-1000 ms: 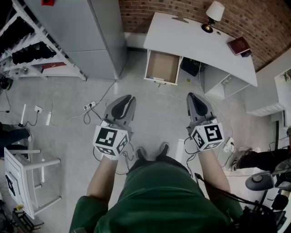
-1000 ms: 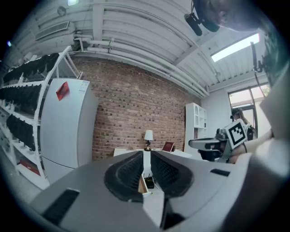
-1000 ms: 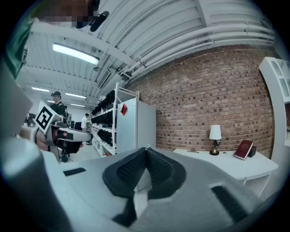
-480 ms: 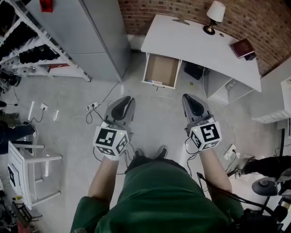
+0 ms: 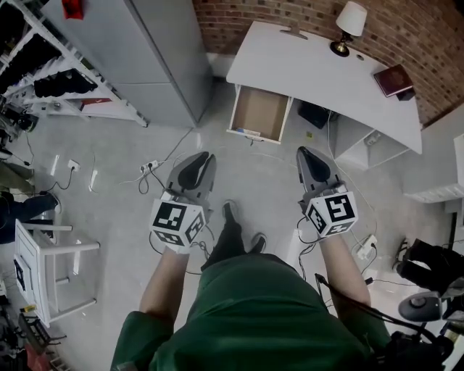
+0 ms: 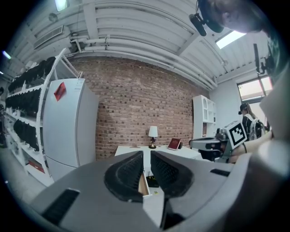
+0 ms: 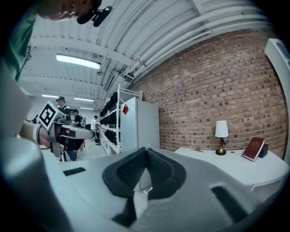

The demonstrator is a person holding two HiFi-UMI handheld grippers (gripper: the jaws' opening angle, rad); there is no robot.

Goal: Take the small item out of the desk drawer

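On my feed the worktop (image 5: 319, 69) at one o'clock looks smooth, matt white, and its open drawer (image 5: 259, 109) shows a bare wood-brown bottom. At twelve, the wall (image 5: 290, 11) is rough red brick. The floor (image 5: 109, 196) is dull grey concrete. The left tool (image 5: 205, 156) and right tool (image 5: 304, 152) have matt grey plastic shells with black ribbed pads (image 6: 124, 174).

One white desk (image 5: 319, 69) stood there, with one open drawer (image 5: 259, 112) at its front. On the desk were one lamp (image 5: 349, 25) and one red book (image 5: 394, 78). Before the desk were two grippers: left gripper (image 5: 204, 156), right gripper (image 5: 305, 152).
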